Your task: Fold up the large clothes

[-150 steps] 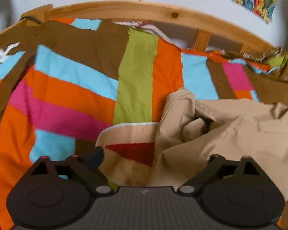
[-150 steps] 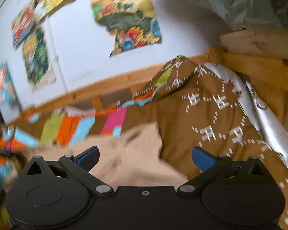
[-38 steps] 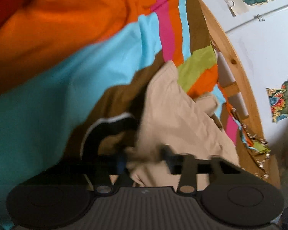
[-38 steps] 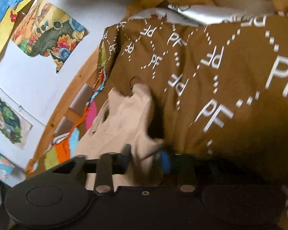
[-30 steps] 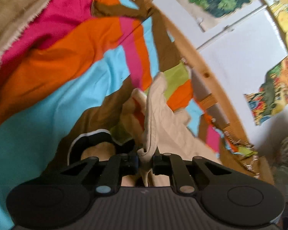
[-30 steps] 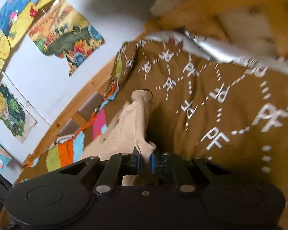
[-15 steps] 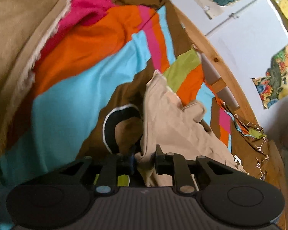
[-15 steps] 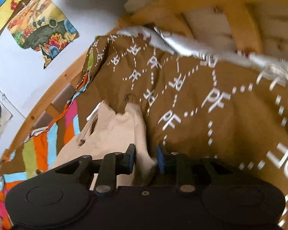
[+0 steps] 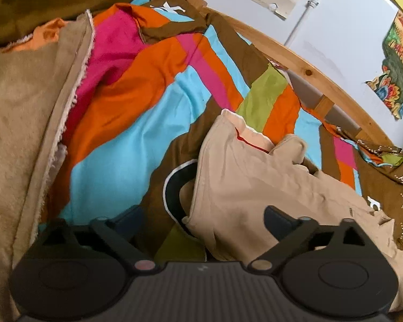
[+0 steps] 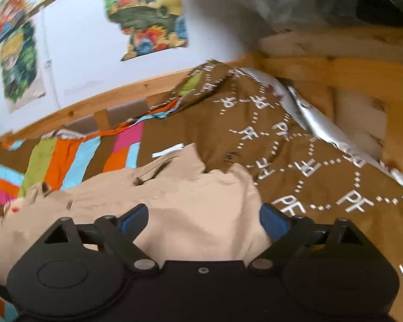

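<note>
Beige garment (image 9: 249, 177) is being seen spread on the bed, over the striped multicolour cover (image 9: 137, 123). Left tongs (image 9: 201, 220) are being held wide open w/ nothing gripped; garment's near corner is lying between the fingers. Right tongs (image 10: 204, 218) are also being held wide open, empty, garment lying between & just beyond the blue pads (image 10: 272, 221). "PF" is being read repeatedly on the brown blanket (image 10: 322, 177), right of the garment.

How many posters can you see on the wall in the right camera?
3. One poster hangs above the bed rail at centre, a green one sits at far left, and a third spans the top-left corner. Blur may hide more beyond the frame.
</note>
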`<state>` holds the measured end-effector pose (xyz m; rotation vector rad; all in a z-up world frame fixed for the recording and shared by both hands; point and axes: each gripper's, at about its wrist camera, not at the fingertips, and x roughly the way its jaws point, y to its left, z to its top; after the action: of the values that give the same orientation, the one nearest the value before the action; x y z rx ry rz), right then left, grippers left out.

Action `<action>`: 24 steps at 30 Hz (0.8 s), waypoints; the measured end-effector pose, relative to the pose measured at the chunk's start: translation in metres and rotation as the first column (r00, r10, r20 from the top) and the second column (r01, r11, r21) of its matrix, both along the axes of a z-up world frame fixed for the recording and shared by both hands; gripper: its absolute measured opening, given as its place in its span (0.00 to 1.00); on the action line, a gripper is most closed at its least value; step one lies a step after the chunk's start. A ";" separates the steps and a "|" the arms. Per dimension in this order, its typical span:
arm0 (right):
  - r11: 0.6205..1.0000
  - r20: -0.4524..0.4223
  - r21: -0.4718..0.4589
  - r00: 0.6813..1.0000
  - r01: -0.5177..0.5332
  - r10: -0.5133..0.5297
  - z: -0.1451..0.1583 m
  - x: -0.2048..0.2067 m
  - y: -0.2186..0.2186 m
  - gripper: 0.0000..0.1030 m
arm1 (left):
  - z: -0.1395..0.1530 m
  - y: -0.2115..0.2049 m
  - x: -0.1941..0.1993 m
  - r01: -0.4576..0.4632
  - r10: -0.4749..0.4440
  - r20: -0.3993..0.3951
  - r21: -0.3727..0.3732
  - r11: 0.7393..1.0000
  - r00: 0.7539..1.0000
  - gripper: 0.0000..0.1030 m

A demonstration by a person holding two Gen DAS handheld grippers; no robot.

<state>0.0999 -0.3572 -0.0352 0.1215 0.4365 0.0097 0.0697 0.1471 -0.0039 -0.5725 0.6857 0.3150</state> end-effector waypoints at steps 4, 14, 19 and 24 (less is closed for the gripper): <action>0.995 0.057 -0.102 0.998 -0.022 0.028 0.002 -0.007 0.016 0.91 | 0.003 -0.005 0.003 0.001 0.000 -0.024 0.034 0.999 1.000 0.99; 0.949 0.060 -0.228 0.970 -0.218 0.237 -0.003 0.030 0.088 0.99 | -0.002 -0.018 0.010 0.064 -0.058 -0.070 0.091 0.994 0.996 0.99; 0.894 -0.009 -0.309 0.941 -0.325 0.339 -0.024 0.048 0.149 0.99 | -0.007 -0.021 0.010 0.072 -0.063 -0.093 0.090 0.993 0.994 0.99; 0.835 -0.100 -0.430 0.937 -0.344 0.334 -0.070 0.043 0.171 0.99 | -0.013 -0.017 0.004 0.092 -0.091 -0.052 0.016 0.996 0.995 0.99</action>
<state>0.1424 -0.1864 -0.1049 -0.4099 0.4668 0.2597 0.0741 0.1300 -0.0165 -0.5156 0.7551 0.2509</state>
